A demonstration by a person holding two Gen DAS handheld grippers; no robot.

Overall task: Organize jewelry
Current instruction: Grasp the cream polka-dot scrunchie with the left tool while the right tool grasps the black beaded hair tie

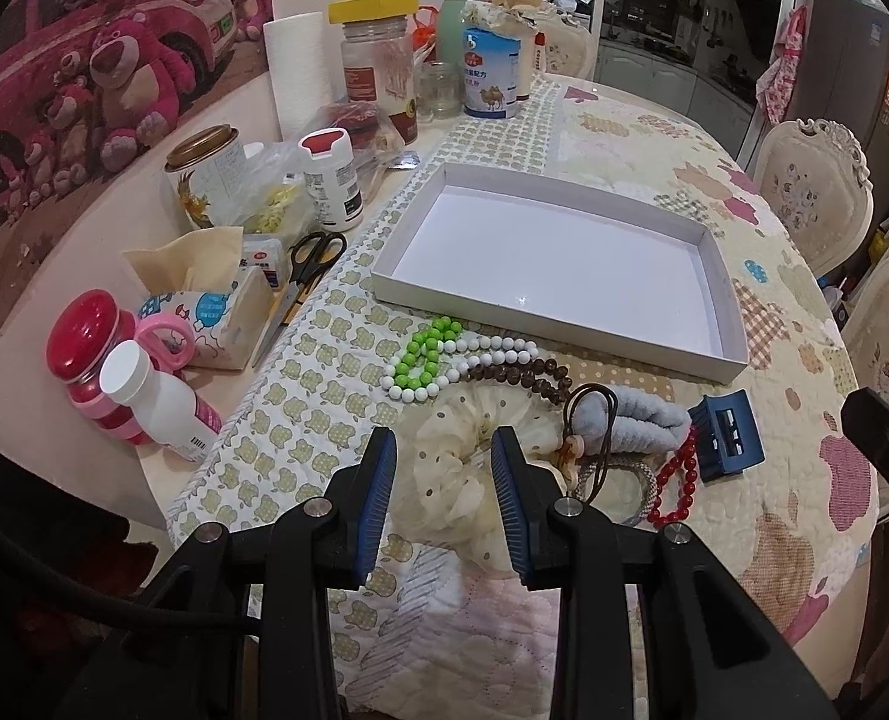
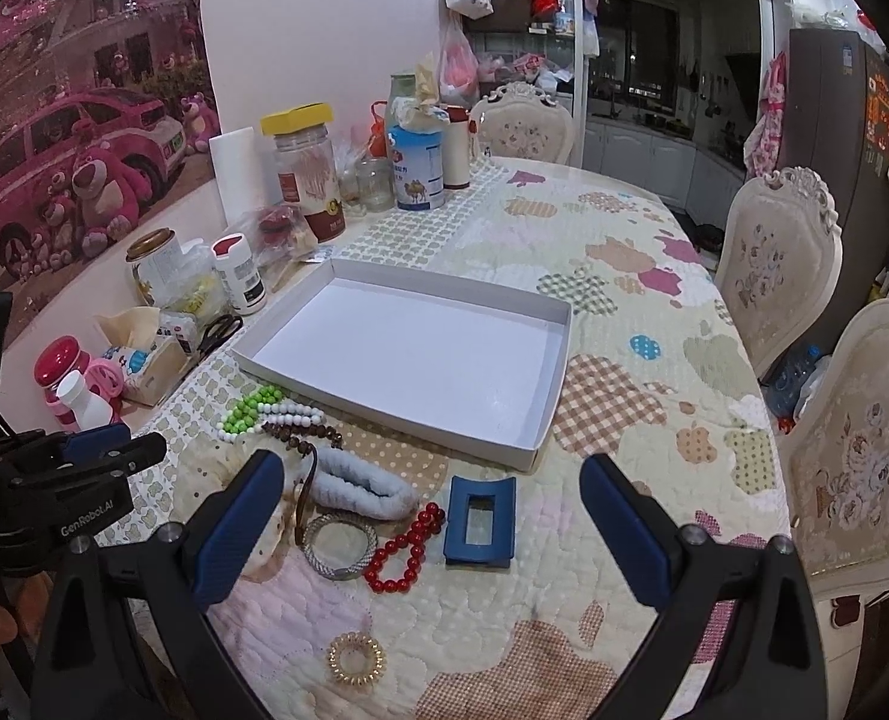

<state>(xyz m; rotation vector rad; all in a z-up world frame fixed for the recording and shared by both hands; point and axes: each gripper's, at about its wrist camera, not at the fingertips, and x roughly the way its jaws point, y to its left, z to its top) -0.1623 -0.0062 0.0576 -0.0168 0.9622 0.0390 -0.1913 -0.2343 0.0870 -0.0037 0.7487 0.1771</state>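
Note:
A shallow white box point(image 1: 708, 354) point(image 2: 540, 447) lies empty on the quilted table. In front of it lie green point(image 1: 423, 354) point(image 2: 246, 411), white point(image 1: 492, 348) and brown bead strings point(image 1: 534, 375), a cream scrunchie point(image 1: 456, 474), a grey fluffy band point(image 1: 636, 426) point(image 2: 363, 489), a red bead bracelet point(image 1: 675, 489) point(image 2: 405, 549), a blue hair claw point(image 1: 726, 435) point(image 2: 480, 519), a silver bangle point(image 2: 339, 546) and a gold coil tie point(image 2: 356, 660). My left gripper point(image 1: 444, 450) is open, its fingers on either side of the cream scrunchie. My right gripper point(image 2: 432, 480) is wide open above the bracelet and claw.
Jars, bottles, tins, a tissue pack point(image 1: 204, 306), scissors point(image 1: 306, 270) and a paper roll point(image 1: 297, 72) crowd the table's left side. Upholstered chairs point(image 2: 780, 264) stand along the right edge. The left gripper's body shows at the left of the right wrist view point(image 2: 60, 480).

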